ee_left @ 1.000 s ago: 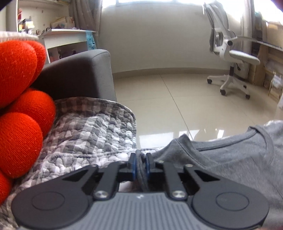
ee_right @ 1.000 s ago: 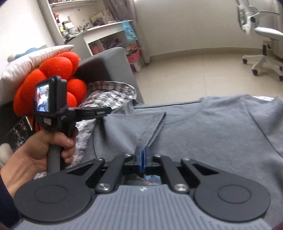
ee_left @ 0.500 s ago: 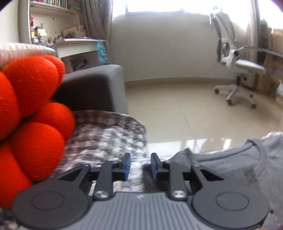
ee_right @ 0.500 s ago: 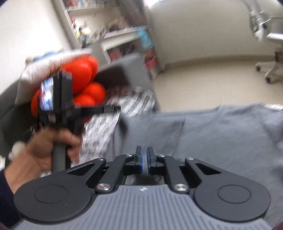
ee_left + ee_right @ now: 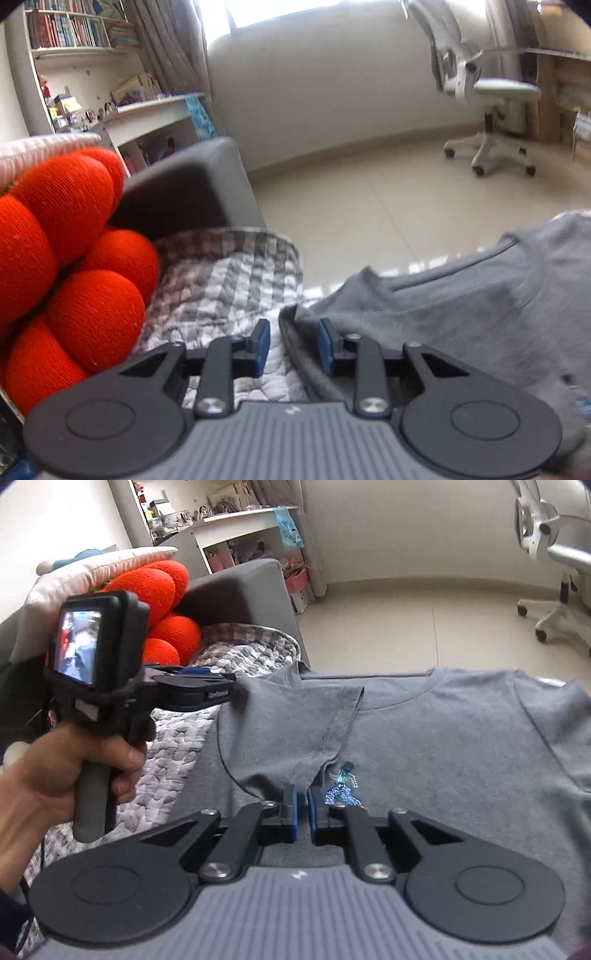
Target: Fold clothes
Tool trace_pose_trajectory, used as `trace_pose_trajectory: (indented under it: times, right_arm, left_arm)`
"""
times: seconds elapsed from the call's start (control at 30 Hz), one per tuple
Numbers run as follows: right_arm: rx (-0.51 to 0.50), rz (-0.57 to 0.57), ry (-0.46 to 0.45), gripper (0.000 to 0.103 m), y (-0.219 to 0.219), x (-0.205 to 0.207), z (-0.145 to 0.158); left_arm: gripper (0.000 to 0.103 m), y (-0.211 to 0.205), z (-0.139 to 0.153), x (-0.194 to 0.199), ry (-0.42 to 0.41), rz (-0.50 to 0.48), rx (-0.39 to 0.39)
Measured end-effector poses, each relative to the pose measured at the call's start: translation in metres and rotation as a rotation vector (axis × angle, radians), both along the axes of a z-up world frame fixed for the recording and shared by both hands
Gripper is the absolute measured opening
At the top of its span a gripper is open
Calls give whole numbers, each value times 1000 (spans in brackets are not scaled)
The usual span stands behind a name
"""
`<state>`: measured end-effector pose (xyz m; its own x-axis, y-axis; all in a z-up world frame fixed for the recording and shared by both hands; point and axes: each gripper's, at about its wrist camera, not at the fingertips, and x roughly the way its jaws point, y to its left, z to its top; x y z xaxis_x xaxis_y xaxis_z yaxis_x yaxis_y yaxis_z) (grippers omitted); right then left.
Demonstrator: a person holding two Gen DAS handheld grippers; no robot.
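The right gripper (image 5: 302, 814) sits low over a grey T-shirt (image 5: 436, 746), its blue pads a narrow slit apart with only flat cloth below them, beside the small blue print (image 5: 342, 782) on the chest. The T-shirt lies spread front-up on a grey checked quilt (image 5: 173, 746), its long axis running away from the camera with the neckline (image 5: 399, 698) at the far end toward the tiled floor (image 5: 406, 627), and one sleeve (image 5: 295, 723) is folded in across the chest. At the T-shirt's left edge the left gripper (image 5: 291, 347), gripped by a hand (image 5: 55, 775), is opening its pads, the folded cloth edge lying loose between them without being pressed, and beyond it are an orange knot cushion (image 5: 66, 258), the grey sofa arm (image 5: 192, 192) and a white office chair (image 5: 487, 110).
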<state>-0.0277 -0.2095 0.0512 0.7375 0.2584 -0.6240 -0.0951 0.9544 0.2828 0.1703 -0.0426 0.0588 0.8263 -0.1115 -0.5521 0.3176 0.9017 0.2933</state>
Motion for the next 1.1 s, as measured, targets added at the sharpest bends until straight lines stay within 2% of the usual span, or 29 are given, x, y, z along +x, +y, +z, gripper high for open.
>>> trace_pose_trajectory:
  times: [0.13, 0.23, 0.33, 0.53, 0.6, 0.67, 0.8, 0.93, 0.97, 1.1]
  right_arm:
    - [56, -44, 17, 14, -12, -17, 4]
    - [95, -91, 32, 14, -24, -37, 4]
    - [149, -160, 44, 14, -42, -65, 5]
    - [201, -275, 55, 14, -76, -116, 11]
    - [211, -298, 66, 14, -87, -132, 11]
    - [212, -315, 81, 14, -96, -146, 9]
    - [209, -323, 127, 14, -106, -172, -2]
    - [189, -321, 192, 14, -109, -195, -20]
    - [184, -325, 211, 11, -111, -200, -25]
    - [235, -321, 208, 12, -117, -222, -31]
  left_arm:
    - [34, -7, -3, -39, 32, -88, -23]
    - [37, -18, -25, -66, 86, -155, 58]
    - [36, -24, -32, -89, 43, -157, 107]
    - [41, -22, -14, -115, 106, -167, 58]
    - [43, -23, -16, -130, 103, -174, 73]
    - [45, -27, -23, -144, 124, -181, 82]
    - [44, -35, -27, -169, 69, -205, 162]
    - [44, -34, -21, -187, 115, -222, 136]
    - [44, -35, -21, -193, 113, -230, 146]
    - [44, -33, -20, -208, 134, -233, 146]
